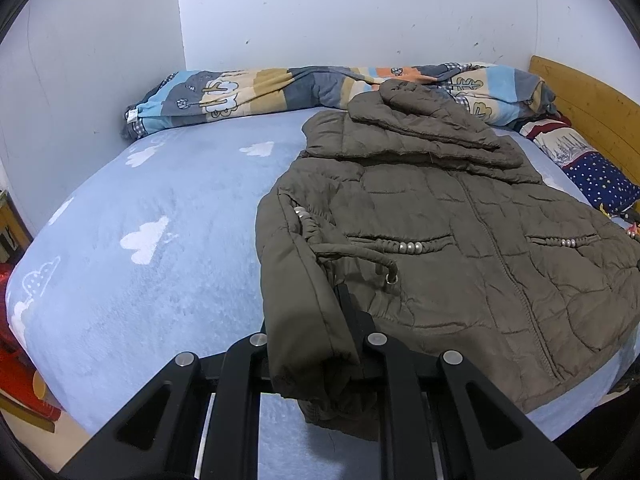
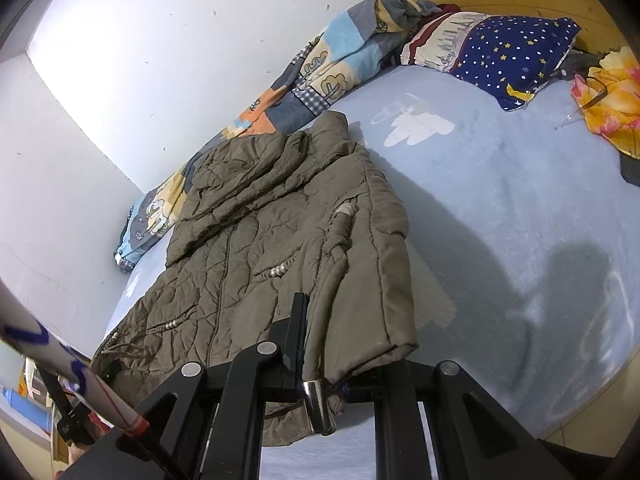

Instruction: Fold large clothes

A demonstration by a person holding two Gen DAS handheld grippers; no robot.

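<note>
An olive-brown quilted jacket (image 1: 460,240) lies front up on the blue cloud-print bed sheet (image 1: 160,260), hood toward the wall. My left gripper (image 1: 320,332) is shut on the jacket's left sleeve (image 1: 296,300), which drapes over the jaws and hides one finger. In the right wrist view the same jacket (image 2: 248,248) stretches away to the left. My right gripper (image 2: 320,344) is shut on the other sleeve (image 2: 368,280) near its cuff. A metal drawstring tip (image 2: 318,408) hangs below that gripper.
A rolled patterned quilt (image 1: 280,92) runs along the white wall. A star-print pillow (image 2: 512,52) and a wooden headboard (image 1: 592,108) stand at the bed's head. A yellow flowered cloth (image 2: 616,100) lies beside the pillow. Bare sheet (image 2: 520,200) spreads on both sides of the jacket.
</note>
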